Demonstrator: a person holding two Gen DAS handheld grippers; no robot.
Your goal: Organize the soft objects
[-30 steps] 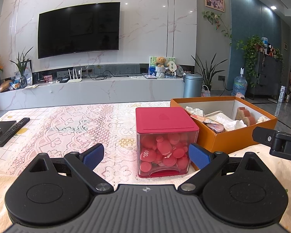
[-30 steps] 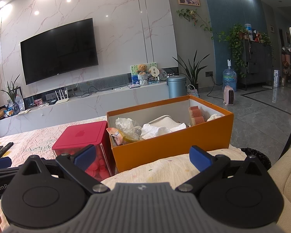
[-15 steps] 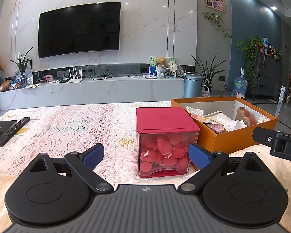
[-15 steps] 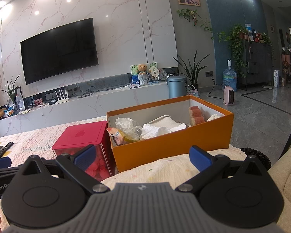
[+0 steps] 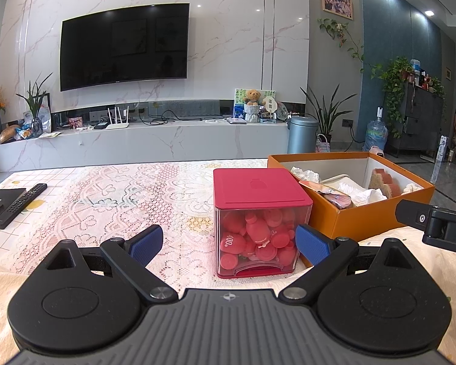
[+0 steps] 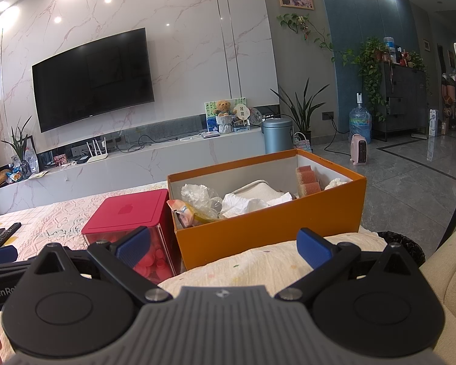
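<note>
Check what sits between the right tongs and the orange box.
Nothing solid: in the right wrist view only bare cream spotted cloth lies between the open right tongs and the orange box.

A pale lace cloth with an openwork pattern (image 5: pixel 106 200) is covering the table, looking matt and textured. A cube box with clear glossy plastic walls and a smooth matt red plastic lid (image 5: pixel 260 190) is showing smooth red plastic pieces inside. The orange cardboard box (image 6: pixel 270 222) is looking matt, with crumpled white paper (image 6: pixel 246 202) and porous pink sponges (image 6: pixel 308 181) inside. The blue ribbed rubbery pads (image 5: pixel 311 245) are sitting on matt black plastic fingers.
</note>
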